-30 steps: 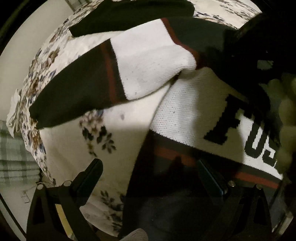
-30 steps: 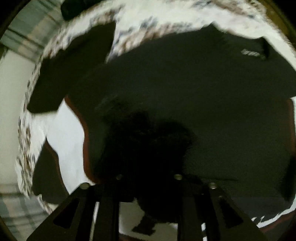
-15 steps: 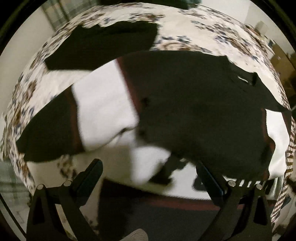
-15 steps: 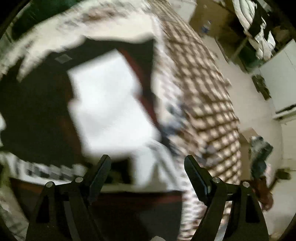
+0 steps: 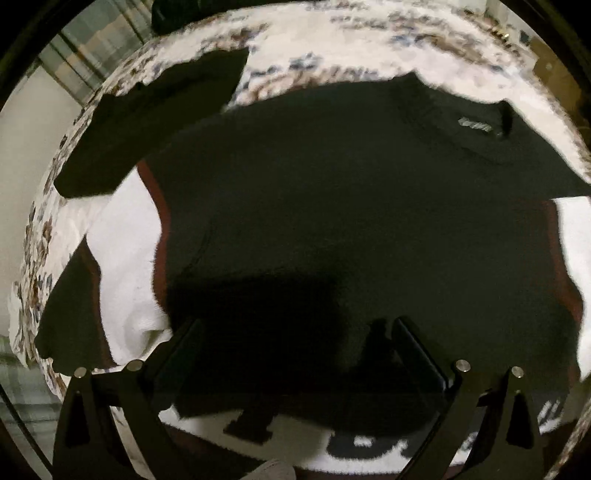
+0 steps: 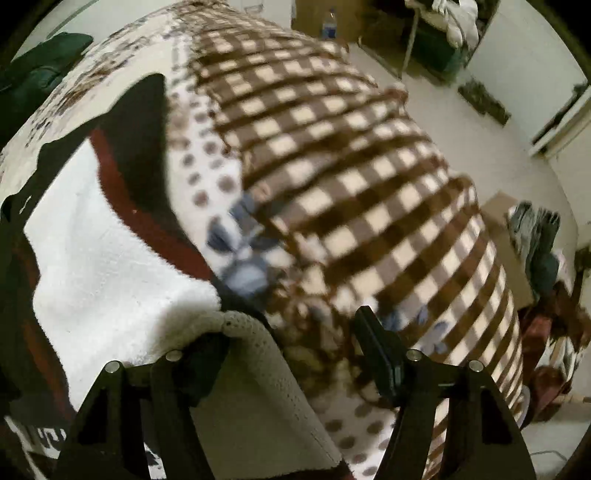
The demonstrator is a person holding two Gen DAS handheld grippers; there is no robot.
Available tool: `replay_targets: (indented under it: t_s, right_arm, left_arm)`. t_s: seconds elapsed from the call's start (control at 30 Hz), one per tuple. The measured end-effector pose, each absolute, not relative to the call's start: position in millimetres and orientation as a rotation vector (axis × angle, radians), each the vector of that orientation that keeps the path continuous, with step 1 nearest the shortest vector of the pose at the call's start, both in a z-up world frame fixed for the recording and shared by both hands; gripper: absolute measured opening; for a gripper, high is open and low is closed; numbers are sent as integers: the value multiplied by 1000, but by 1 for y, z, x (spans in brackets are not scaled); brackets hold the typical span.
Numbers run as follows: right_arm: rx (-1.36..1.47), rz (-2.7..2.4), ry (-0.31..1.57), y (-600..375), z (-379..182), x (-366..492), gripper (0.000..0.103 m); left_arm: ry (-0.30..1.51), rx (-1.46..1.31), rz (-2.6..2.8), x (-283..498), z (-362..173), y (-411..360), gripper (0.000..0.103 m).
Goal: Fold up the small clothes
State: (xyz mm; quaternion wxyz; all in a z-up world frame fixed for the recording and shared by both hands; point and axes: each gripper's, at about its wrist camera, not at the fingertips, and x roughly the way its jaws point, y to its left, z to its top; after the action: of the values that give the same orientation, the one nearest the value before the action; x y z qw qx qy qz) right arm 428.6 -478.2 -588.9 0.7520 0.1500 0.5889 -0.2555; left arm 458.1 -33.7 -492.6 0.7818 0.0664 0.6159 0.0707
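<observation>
A black, white and dark-red knit sweater (image 5: 351, 229) lies on a floral bedspread (image 5: 351, 48), its black upper part folded down over the white body with black lettering (image 5: 369, 441). Its left sleeve (image 5: 122, 258) lies spread at the left. My left gripper (image 5: 295, 354) is open and empty just above the black fold. In the right wrist view the white right sleeve (image 6: 110, 266) with its black cuff (image 6: 136, 147) lies at the left. My right gripper (image 6: 295, 332) is open, with white knit fabric (image 6: 255, 369) draped by its left finger.
A separate black garment (image 5: 155, 122) lies at the far left of the bed. A brown checked blanket (image 6: 351, 177) covers the bed's right side. Beyond it are the floor, a box (image 6: 517, 240) with clothes and a rack (image 6: 443, 33).
The black half of the sweater was folded over the white lettered body. My right gripper opened, let go and swung right toward the sleeve. My left gripper rose back over the fold.
</observation>
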Motion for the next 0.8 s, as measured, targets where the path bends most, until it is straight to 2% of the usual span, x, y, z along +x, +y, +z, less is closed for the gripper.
replay_targets:
  t_s: [0.17,0.3,0.37,0.43,0.6,0.8]
  right_arm:
    - [305,-494,1360,-464,-585,421,72]
    - [367,-482,1371,-450,-558,401,73]
    - [416,-463,1344,-444,-539,395,81]
    - [460,-415,1334,-429,-521,399,82]
    - [495,-200,1329,-332,-491,443,82]
    - [303,-40,1324,-209,-519,509,82]
  left_arm:
    - [1383,79,164,460,-520,-15,103]
    - [1351,-34,164,436,-493,7,103]
    - [1324,-120,176,411,-474,27,103]
    - [1305,-207,223,382,-458,56,103]
    - [1304,-375,410,320,-454,138,103]
    - [1246,-584,660,278,-472,249,103]
